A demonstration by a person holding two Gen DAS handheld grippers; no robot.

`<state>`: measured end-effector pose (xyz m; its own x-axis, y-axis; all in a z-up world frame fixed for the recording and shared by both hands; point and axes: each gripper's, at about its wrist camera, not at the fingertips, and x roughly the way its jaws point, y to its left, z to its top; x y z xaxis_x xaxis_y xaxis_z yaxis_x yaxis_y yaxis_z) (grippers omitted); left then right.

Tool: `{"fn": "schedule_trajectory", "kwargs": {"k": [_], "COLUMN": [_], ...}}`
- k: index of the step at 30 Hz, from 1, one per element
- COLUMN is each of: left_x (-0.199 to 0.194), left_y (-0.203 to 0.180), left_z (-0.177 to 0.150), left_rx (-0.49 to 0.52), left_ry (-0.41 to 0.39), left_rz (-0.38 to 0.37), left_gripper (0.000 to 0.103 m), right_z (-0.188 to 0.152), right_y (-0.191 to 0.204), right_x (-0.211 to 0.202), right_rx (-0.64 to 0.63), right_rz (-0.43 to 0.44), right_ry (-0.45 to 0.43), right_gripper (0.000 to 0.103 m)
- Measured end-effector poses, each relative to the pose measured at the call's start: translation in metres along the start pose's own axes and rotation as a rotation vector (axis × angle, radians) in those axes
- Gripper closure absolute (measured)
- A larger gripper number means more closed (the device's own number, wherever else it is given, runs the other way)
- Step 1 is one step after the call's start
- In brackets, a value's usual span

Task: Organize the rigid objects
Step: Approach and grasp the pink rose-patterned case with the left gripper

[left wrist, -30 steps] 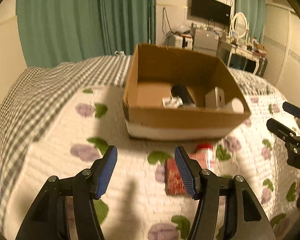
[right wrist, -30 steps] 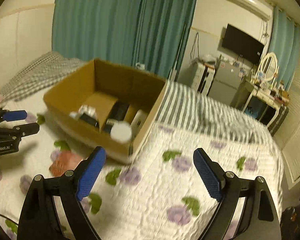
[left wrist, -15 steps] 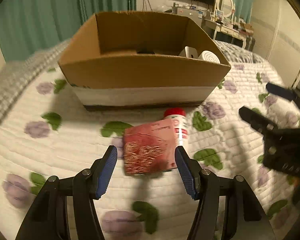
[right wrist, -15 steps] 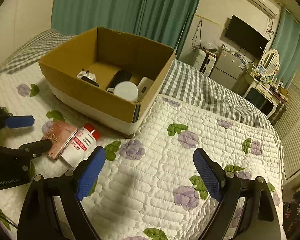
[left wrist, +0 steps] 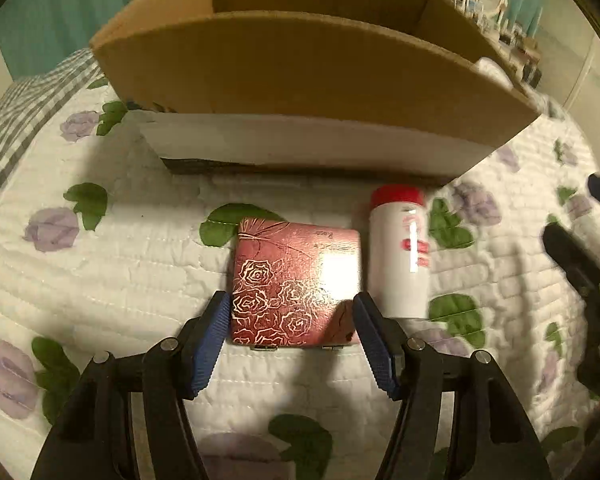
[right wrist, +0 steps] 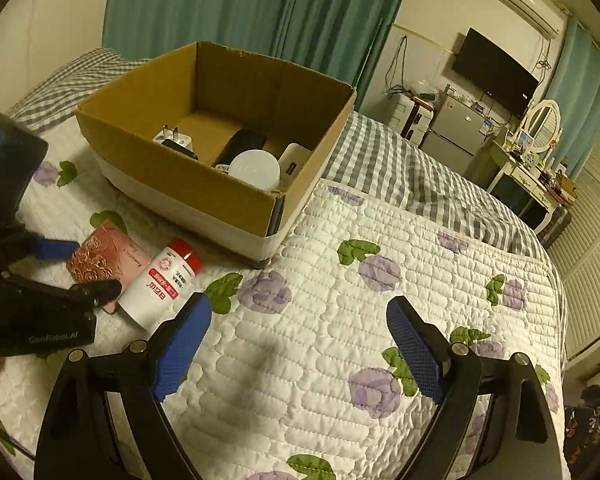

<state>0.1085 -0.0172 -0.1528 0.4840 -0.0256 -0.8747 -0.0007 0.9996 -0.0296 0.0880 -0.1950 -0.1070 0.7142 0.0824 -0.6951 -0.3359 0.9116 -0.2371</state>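
Note:
A flat red case with a rose pattern (left wrist: 296,284) lies on the quilted bed in front of a cardboard box (left wrist: 300,80). My left gripper (left wrist: 294,320) is open, its blue pads on either side of the case's near end. A white bottle with a red cap (left wrist: 402,252) lies beside the case on the right. In the right wrist view the case (right wrist: 100,256), the bottle (right wrist: 160,280) and the left gripper (right wrist: 76,268) show at the left. My right gripper (right wrist: 298,336) is open and empty above the quilt. The box (right wrist: 180,196) holds several items.
The bed has a white floral quilt (right wrist: 380,300) and a grey checked cover (right wrist: 400,168) behind it. Green curtains (right wrist: 240,8) hang at the back. A TV (right wrist: 494,70), a fridge and a dresser stand at the far right.
My left gripper has moved down and forward, so its open pads now flank the red case. The right gripper has come a little lower and closer to the bed.

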Motion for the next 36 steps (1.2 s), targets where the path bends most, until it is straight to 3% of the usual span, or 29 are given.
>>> {"fn": "schedule_trajectory", "kwargs": {"k": [7,11,24,30,32,36], "left_x": [0.005,0.006,0.014,0.002,-0.003,-0.006], "left_y": [-0.006,-0.023,-0.032,-0.021,-0.009,0.012], "left_z": [-0.006,-0.014,-0.011,-0.015,-0.013,-0.008], "left_rx": [0.041,0.128,0.133,0.199,0.157,0.059], "left_ry": [0.017,0.038,0.009,-0.016,-0.022,-0.009], "left_rz": [0.026,0.008,-0.012,0.111,0.142,0.090], "left_gripper": [0.037,0.037,0.033,0.035,0.035,0.035], "right_z": [-0.001,-0.001,-0.004,-0.004,-0.002,0.004], "right_y": [0.001,0.001,0.005,0.019,0.029,0.048], "right_x": [0.003,0.004,0.008,0.014,0.019,0.042], "right_rx": [-0.003,-0.002,-0.019,-0.024,-0.024,-0.023], "right_rz": [0.000,0.000,-0.002,0.082,0.135,0.188], "right_ry": [0.013,0.017,0.039,0.048,0.060,0.112], "right_gripper": [0.013,0.013,0.013,0.013,0.013,0.017]}}
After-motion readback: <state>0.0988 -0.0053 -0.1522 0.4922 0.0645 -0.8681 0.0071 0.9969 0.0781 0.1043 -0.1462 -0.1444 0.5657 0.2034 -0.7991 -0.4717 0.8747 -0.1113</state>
